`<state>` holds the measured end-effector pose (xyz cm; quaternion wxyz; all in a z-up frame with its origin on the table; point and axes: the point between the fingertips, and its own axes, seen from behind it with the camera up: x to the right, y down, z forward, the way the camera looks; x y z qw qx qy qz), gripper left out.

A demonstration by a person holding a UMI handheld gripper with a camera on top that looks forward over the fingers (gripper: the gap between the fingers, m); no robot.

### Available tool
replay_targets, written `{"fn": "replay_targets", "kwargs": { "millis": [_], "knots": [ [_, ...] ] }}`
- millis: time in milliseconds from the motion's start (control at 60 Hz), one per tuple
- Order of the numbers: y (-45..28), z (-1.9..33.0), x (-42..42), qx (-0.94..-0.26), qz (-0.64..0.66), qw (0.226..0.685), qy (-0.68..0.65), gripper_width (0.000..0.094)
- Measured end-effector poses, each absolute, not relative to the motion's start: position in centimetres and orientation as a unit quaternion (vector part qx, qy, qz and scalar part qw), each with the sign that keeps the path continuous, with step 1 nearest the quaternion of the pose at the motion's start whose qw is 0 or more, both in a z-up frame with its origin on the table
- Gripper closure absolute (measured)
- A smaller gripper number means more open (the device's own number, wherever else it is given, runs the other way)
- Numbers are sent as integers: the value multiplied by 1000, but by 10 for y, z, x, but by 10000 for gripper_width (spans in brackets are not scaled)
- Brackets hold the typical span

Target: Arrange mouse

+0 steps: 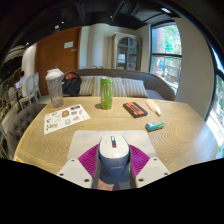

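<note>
A white and grey-blue computer mouse [113, 157] sits between my gripper's [113, 166] two fingers, its nose pointing away over the round wooden table [110, 125]. The magenta pads [88, 156] press against both of its sides. The mouse appears held just above the table's near edge. Its rear end is hidden low between the fingers.
On the table stand a green bottle [105, 93], a clear lidded jar [54, 88], a printed sheet [66, 118], a dark flat box [134, 109], a white stick-like item [153, 106] and a small teal item [154, 126]. A sofa [135, 85] and chairs [22, 100] lie beyond.
</note>
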<state>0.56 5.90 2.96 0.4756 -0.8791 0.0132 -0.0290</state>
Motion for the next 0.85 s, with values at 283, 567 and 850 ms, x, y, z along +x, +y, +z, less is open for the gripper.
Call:
{"fn": "replay_targets", "kwargs": {
  "millis": [283,567,850],
  "knots": [
    [64,-9,6,-895,-9,445,23,427],
    [26,26,14,-878,-30,478,-13,82],
    [-83,59,-19,-837,72,543,14,94]
  ]
}}
